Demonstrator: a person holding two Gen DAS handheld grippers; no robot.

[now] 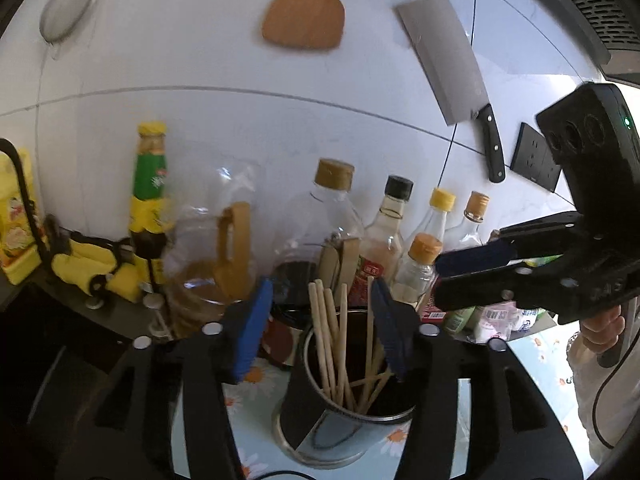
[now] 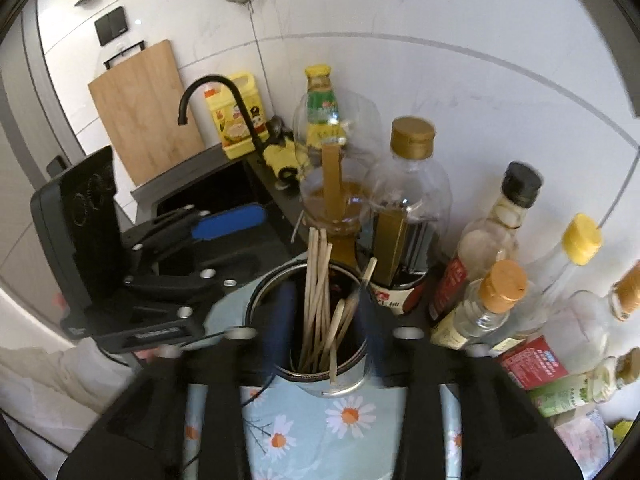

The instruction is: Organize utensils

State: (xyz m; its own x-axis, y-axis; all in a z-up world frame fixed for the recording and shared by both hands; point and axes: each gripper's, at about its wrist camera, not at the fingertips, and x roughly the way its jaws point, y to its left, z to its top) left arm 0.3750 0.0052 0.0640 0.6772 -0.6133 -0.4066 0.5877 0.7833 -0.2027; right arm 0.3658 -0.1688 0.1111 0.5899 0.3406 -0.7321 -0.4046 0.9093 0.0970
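Chopsticks (image 1: 338,344) stood bundled upright in steel holder (image 1: 344,436) on floral cloth (image 2: 320,432), beside condiment bottles (image 1: 394,236). Left gripper (image 1: 320,324) hovered above holder, jaws apart, empty. Right gripper (image 2: 324,320) likewise, jaws parted, gripping nothing; probably poised to sort.

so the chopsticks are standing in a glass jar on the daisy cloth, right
Not a glass jar: the chopsticks stand in a metal cup, as the right wrist view shows. It does sit on the daisy cloth.
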